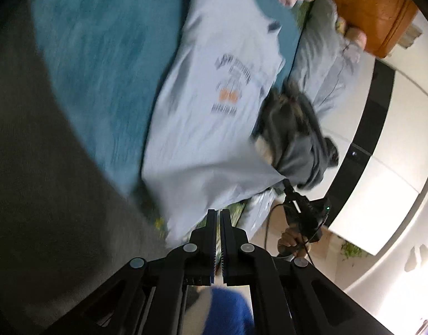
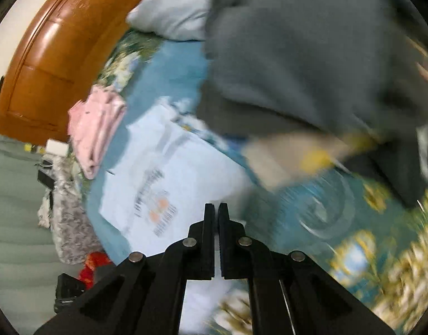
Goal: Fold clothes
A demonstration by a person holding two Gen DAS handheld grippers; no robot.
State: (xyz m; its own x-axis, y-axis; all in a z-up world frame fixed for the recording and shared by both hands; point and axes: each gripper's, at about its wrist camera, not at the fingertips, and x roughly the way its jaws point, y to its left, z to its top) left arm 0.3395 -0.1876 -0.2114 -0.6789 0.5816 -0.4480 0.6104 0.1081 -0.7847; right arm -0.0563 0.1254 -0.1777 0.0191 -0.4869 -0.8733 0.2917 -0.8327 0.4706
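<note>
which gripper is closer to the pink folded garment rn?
Hard to call; both are far. The pink garment lies by the headboard, across the light blue shirt from both the left gripper and the right gripper.

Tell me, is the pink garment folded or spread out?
Folded: the pink garment lies as a compact stack of layers beside the light blue printed T-shirt.
</note>
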